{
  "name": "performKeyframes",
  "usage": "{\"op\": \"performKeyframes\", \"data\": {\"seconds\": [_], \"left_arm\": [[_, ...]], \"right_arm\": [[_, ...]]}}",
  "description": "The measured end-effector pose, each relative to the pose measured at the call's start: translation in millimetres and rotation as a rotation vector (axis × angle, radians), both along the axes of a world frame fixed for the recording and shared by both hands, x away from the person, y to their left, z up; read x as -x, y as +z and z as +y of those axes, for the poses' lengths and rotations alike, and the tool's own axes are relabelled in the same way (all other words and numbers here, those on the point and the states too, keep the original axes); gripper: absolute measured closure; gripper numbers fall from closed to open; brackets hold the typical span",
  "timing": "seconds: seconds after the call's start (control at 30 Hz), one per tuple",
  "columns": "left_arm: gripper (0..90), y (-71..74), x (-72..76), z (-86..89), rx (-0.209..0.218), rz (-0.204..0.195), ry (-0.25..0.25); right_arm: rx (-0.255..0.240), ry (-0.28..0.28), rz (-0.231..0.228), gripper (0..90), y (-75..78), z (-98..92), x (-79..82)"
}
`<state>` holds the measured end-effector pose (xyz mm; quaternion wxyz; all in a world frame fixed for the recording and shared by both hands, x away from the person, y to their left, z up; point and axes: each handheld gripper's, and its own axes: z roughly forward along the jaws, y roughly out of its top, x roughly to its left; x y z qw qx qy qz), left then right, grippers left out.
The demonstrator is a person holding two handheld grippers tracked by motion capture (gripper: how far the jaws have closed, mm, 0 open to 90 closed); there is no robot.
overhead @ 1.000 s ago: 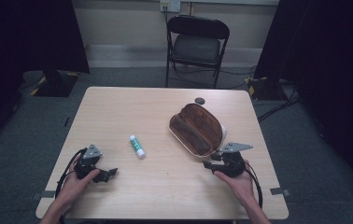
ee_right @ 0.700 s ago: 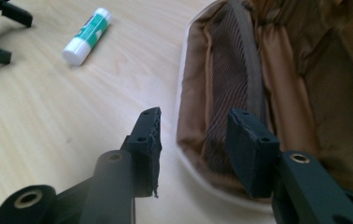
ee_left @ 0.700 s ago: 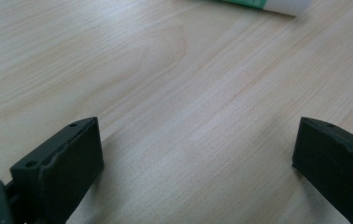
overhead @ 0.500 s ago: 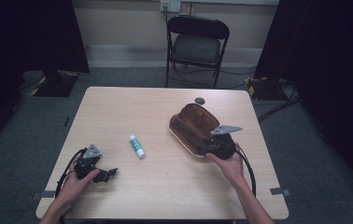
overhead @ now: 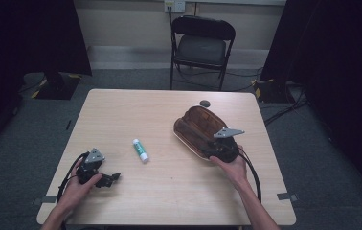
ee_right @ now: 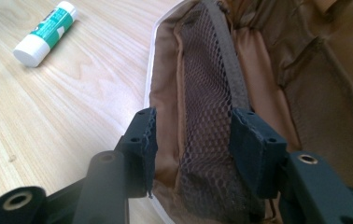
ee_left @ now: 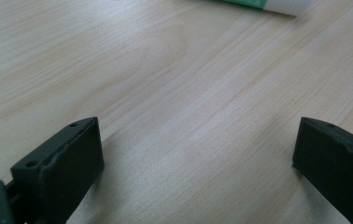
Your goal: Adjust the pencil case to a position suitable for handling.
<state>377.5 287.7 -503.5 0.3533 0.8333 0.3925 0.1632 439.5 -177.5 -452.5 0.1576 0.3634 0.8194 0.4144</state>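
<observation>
A brown pencil case (overhead: 196, 125) lies open on the right half of the wooden table (overhead: 121, 110). My right gripper (overhead: 208, 150) has come over its near end. In the right gripper view the right gripper (ee_right: 193, 122) is open, and its jaws stand on either side of the case's (ee_right: 305, 93) dark mesh pocket (ee_right: 207, 107). I cannot make out the pads pressing on it. A white and green glue stick (overhead: 140, 150) lies in the middle of the table, left of the case. My left gripper (overhead: 114, 178) rests at the front left, open wide over bare wood (ee_left: 195, 126).
A small dark round object (overhead: 205, 103) sits near the table's far edge, behind the case. A black folding chair (overhead: 202, 45) stands beyond the table. The glue stick (ee_right: 46, 33) lies to the upper left of the right jaws, and its end (ee_left: 263, 3) lies past the left jaws.
The right hand has carried its gripper away from the front edge, up and left onto the near end of the case. The left gripper has stayed put.
</observation>
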Motion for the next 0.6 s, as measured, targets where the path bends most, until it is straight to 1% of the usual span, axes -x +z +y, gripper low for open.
{"op": "performKeyframes", "data": {"seconds": [0.07, 0.13, 0.23, 0.3, 0.4, 0.43, 0.5, 0.53, 0.6], "left_arm": [[1.2, 0.1, 0.2, 0.1, -0.001, 0.001, 0.0], [1.2, 0.1, 0.2, 0.1, -0.001, 0.001, 0.0], [1.2, 0.1, 0.3, 0.1, -0.001, 0.001, 0.001], [1.2, 0.1, 0.3, 0.1, 0.0, 0.0, 0.001], [1.2, 0.1, 0.3, 0.1, -0.001, 0.001, 0.001], [1.2, 0.1, 0.3, 0.1, 0.0, 0.001, 0.001], [1.2, 0.1, 0.3, 0.1, 0.0, 0.001, 0.001], [1.2, 0.1, 0.3, 0.1, -0.001, 0.001, 0.001], [1.2, 0.1, 0.3, 0.1, 0.0, 0.0, 0.001]], "right_arm": [[0.001, -0.007, -0.009, 51.2, 2.7, -0.2, 0.6], [-0.012, -0.014, -0.012, 51.1, 3.9, -1.4, -0.3], [0.007, -0.028, -0.025, 50.2, 3.6, -3.1, -1.7], [0.006, -0.034, -0.018, 48.8, 1.7, -5.1, -3.5], [0.024, -0.034, -0.017, 48.1, -0.8, -5.1, -4.8], [0.016, -0.039, -0.021, 48.2, -0.7, -5.4, -5.1], [0.023, -0.044, -0.026, 48.3, -1.0, -5.0, -5.6], [0.025, -0.038, -0.019, 49.2, -3.7, -4.1, -7.5], [0.046, -0.044, -0.009, 51.0, -7.3, -3.4, -9.5]]}}
